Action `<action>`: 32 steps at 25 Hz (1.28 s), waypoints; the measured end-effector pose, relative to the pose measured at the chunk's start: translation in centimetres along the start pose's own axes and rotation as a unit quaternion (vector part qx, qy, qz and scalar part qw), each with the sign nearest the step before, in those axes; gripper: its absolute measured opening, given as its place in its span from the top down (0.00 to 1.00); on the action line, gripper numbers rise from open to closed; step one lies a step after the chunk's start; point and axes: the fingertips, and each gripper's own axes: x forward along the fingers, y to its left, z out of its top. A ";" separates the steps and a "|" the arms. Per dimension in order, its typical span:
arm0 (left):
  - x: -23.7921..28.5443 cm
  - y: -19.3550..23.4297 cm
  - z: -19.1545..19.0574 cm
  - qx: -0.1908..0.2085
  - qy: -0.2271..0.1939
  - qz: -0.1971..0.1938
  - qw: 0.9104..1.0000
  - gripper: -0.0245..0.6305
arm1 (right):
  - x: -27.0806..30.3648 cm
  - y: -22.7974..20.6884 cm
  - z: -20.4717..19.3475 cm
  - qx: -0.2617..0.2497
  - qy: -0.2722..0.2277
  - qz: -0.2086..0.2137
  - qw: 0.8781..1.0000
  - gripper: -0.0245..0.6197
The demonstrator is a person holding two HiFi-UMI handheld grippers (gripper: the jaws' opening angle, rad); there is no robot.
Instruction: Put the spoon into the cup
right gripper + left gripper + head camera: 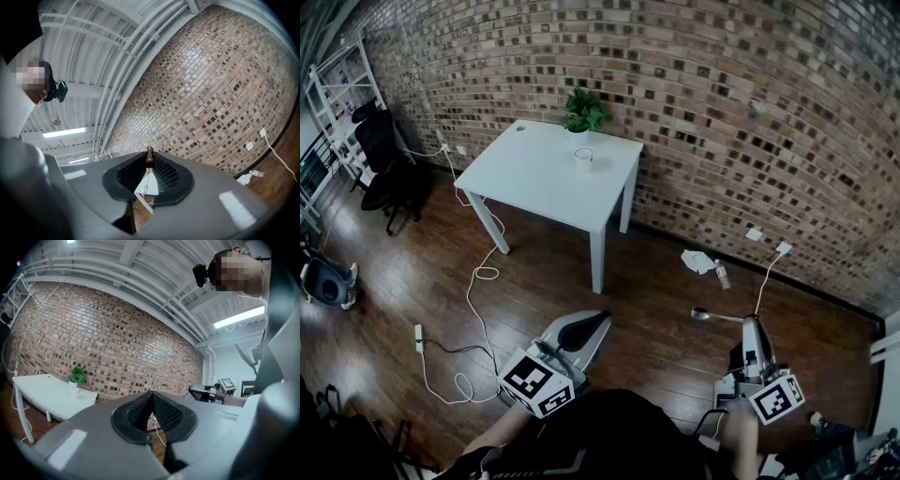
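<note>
A clear cup stands on the white table by the brick wall, far ahead of both grippers; it also shows small beside the plant. My right gripper is low at the right, shut on a metal spoon that sticks out to the left over the floor. In the right gripper view the spoon's end pokes up between the closed pads of my right gripper. My left gripper hangs at the bottom centre, jaws together with nothing in them.
A potted plant stands behind the cup. White cables and a power strip lie on the wooden floor left of me. Crumpled paper and a bottle lie by the wall. An office chair and shelving stand far left.
</note>
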 end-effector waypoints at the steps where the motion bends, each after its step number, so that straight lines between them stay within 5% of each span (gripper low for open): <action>1: -0.2 0.7 0.2 0.001 -0.001 0.000 1.000 0.97 | 0.5 0.1 -0.2 -0.003 -0.001 -0.005 1.000 0.89; 10: -1.4 7.3 0.7 0.004 0.008 0.019 1.000 0.97 | 6.1 1.7 -2.6 -0.010 0.019 -0.008 1.000 0.89; 16: 0.9 11.8 2.2 -0.026 -0.033 0.061 0.997 0.97 | 10.7 0.1 -2.8 -0.020 0.040 0.015 0.999 0.89; 24: 5.5 15.5 4.8 0.016 0.004 0.109 0.994 0.97 | 17.9 -1.9 -1.7 -0.017 0.058 0.082 0.995 0.89; 32: 9.0 19.2 4.2 0.032 0.029 0.140 0.989 0.97 | 23.1 -6.6 -3.1 0.009 0.081 0.081 0.993 0.89</action>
